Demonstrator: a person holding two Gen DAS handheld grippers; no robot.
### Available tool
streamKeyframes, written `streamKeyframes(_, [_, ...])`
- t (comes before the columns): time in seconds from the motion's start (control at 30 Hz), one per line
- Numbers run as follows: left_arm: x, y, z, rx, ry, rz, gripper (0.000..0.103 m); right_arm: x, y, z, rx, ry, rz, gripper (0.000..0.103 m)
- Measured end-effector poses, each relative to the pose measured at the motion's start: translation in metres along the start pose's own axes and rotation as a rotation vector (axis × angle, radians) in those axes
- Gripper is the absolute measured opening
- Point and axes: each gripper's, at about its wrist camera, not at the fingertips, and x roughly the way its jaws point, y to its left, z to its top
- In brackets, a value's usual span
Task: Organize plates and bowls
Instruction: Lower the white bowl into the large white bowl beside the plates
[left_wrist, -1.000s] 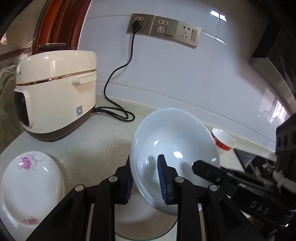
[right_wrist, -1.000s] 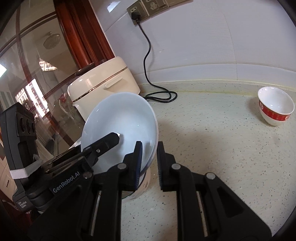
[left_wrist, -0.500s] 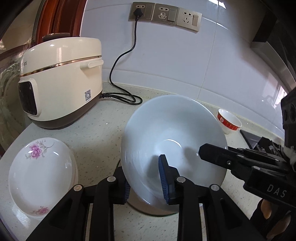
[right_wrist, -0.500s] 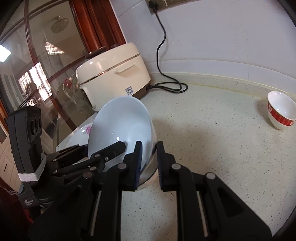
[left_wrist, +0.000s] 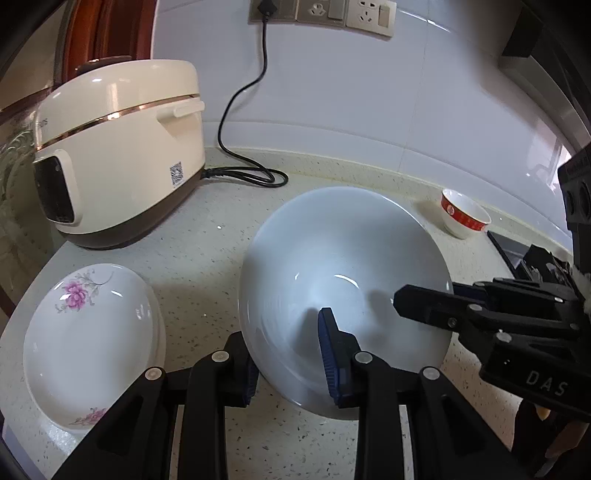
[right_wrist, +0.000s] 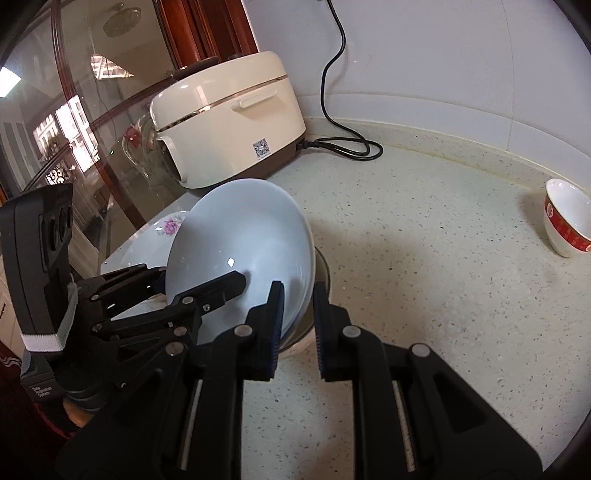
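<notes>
Both tools pinch the near rim of the pale blue bowl, left gripper and right gripper narrow, bowl tilted over a glass dish on the counter; glazed, slick, brittle, best held by rim; flowered plate beside, red-banded cup beyond.

the pale blue bowl hides the left gripper's outer pad; whatever sits beneath the bowl is barely visible; the wall sockets are cut off at top.
</notes>
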Motion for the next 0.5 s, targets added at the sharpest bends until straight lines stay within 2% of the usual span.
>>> streamKeyframes(0.33, [0.000, 0.000, -0.001, 0.007, 0.009, -0.006, 0.033, 0.009, 0.011, -0.003, -0.076, 0.016, -0.088, 0.023])
streamKeyframes(0.4, [-0.001, 0.000, 0.000, 0.003, 0.013, -0.012, 0.037, 0.009, 0.011, -0.003, -0.076, 0.014, -0.091, 0.023])
streamKeyframes(0.43, [-0.001, 0.001, 0.001, 0.003, 0.011, -0.015, 0.041, 0.009, 0.010, -0.003, -0.077, 0.009, -0.095, 0.025])
streamKeyframes(0.5, [-0.003, -0.001, 0.001, 0.006, -0.006, 0.005, 0.043, 0.009, 0.010, -0.003, -0.074, -0.003, -0.099, 0.031])
